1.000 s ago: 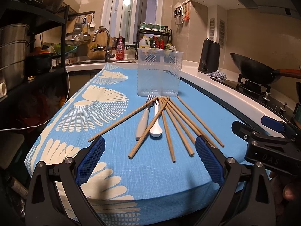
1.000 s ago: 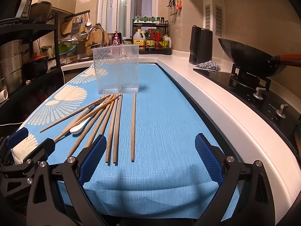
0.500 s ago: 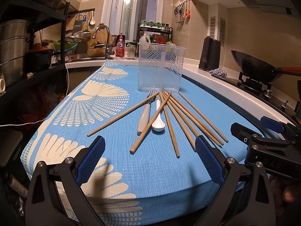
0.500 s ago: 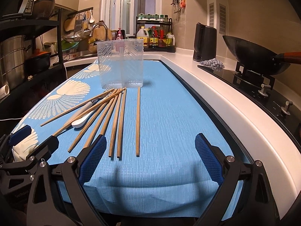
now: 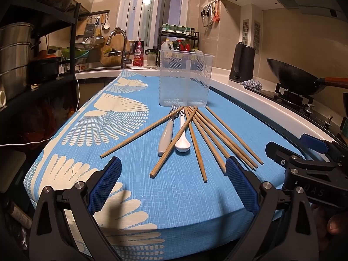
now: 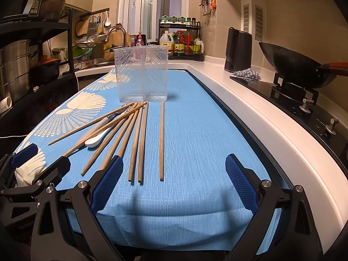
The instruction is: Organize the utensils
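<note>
A clear plastic two-compartment utensil holder (image 5: 184, 80) stands upright on the blue cloth with white fan patterns (image 5: 121, 117), and fanned out just in front of it lie the bare wooden chopsticks (image 5: 195, 139), a white-handled metal fork (image 5: 167, 134) and a white ceramic spoon (image 5: 182, 137), their far ends nearly reaching the holder's base. One chopstick crosses over the fork's and spoon's handles. Nearer than the holder and the utensils, the left gripper (image 5: 173, 184) and right gripper (image 6: 173, 181) hover at the cloth's near edge, both with blue-padded jaws spread wide and gripping nothing.
</note>
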Motion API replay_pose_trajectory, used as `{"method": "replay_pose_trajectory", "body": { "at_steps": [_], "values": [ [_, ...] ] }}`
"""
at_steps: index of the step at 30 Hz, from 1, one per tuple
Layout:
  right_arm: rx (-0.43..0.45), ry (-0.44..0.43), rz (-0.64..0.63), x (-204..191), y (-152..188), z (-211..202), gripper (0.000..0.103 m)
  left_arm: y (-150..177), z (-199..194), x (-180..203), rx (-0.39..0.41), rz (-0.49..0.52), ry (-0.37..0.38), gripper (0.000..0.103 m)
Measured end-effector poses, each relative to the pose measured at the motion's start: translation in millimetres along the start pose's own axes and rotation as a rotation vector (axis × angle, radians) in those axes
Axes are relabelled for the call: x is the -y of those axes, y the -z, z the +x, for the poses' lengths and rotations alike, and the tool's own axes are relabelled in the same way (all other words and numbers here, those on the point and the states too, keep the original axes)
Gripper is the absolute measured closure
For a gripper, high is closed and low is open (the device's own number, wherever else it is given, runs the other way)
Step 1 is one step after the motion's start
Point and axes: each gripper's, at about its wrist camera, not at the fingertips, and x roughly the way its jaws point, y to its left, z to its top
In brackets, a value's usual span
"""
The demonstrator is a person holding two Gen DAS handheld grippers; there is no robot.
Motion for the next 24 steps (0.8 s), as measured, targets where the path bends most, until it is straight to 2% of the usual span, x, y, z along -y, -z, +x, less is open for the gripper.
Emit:
{"method": "replay_pose_trajectory", "body": {
  "at_steps": [16,24],
  "values": [
    [0.023,-0.002,0.011,-2.2,1.6,-4.6,0.01,-1.8,-4.3,1.4,0.017,0.012,0.013,0.012],
    [0.047,-0.002,0.014,-3.1,2.8,-8.5,0.023,-1.9,-4.9,-0.9,0.025,0.002,0.004,0.018]
  ]
}}
